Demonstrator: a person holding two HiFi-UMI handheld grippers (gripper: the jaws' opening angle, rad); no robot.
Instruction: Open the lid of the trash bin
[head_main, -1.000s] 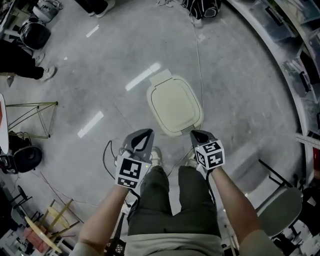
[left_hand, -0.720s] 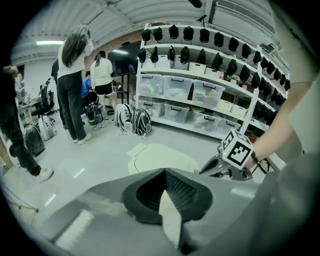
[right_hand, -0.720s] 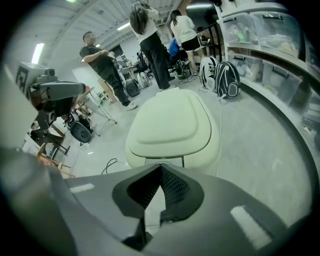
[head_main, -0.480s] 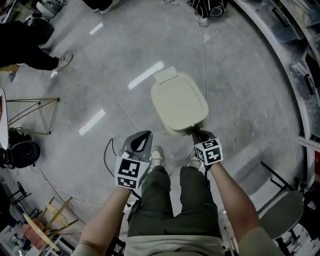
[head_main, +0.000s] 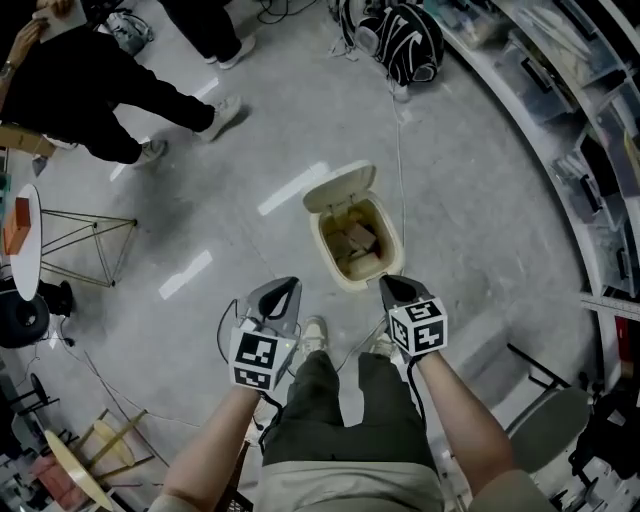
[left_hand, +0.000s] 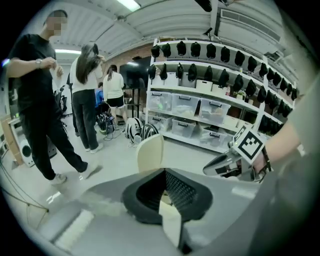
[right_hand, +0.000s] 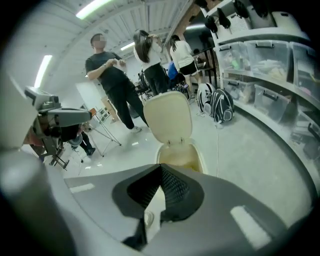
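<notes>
The cream trash bin (head_main: 337, 266) stands on the floor just ahead of my feet. Its lid (head_main: 340, 187) is raised and tilted back at the far side, and brown, cardboard-like scraps show inside. The right gripper view shows the upright lid (right_hand: 170, 119) and the bin's rim (right_hand: 201, 161) below it. In the left gripper view only the lid (left_hand: 151, 152) shows. My right gripper (head_main: 386, 284) is shut and empty, its tip right at the bin's near rim. My left gripper (head_main: 289, 286) is shut and empty, to the left of the bin and apart from it.
People stand at the upper left (head_main: 120, 90). A black backpack (head_main: 405, 45) lies beyond the bin, and a cable (head_main: 399, 150) runs past the bin's right side. Shelves with storage boxes (head_main: 570, 90) curve along the right. A wire-frame stand (head_main: 80, 235) is at left, a chair (head_main: 550, 425) at lower right.
The bin's lid has swung from flat shut to raised and open. My right gripper was at the bin's front edge and has stayed beside it. The left gripper has hardly moved.
</notes>
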